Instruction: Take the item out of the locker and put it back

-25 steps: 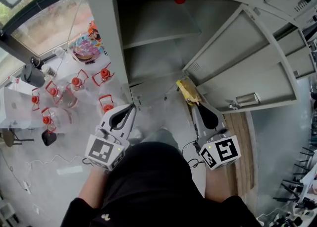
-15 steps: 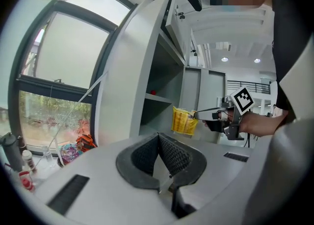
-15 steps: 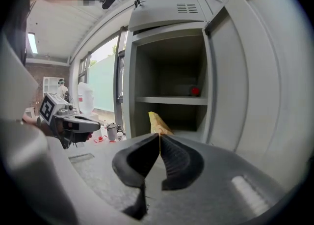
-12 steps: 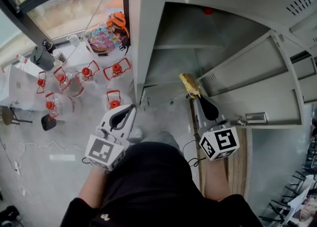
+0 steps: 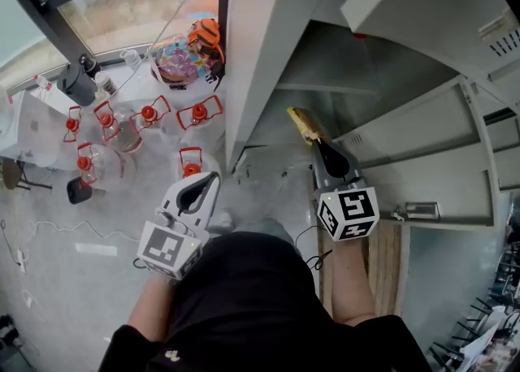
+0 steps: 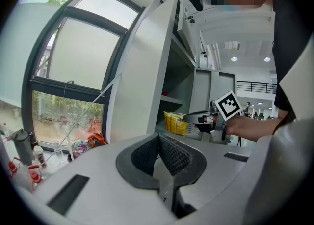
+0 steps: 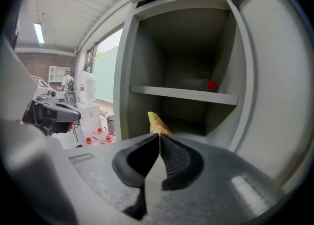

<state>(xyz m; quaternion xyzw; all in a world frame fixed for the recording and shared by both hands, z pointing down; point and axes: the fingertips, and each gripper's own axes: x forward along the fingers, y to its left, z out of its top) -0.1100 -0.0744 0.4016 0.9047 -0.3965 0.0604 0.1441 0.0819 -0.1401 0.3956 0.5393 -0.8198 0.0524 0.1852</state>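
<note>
The grey locker (image 5: 264, 78) stands open at 12 o'clock. The left gripper (image 5: 213, 177) hangs at 8 o'clock, jaws together on nothing. The right gripper (image 5: 318, 143) pinches a yellow packet (image 5: 301, 123) at the mouth of the compartment under the shelf (image 7: 184, 94). A second ago it was nearer the door. The packet's print is too small to read. Only the right gripper view shows a red round thing (image 7: 211, 85) on the shelf, and only the left gripper view shows the packet's broad face.
</note>
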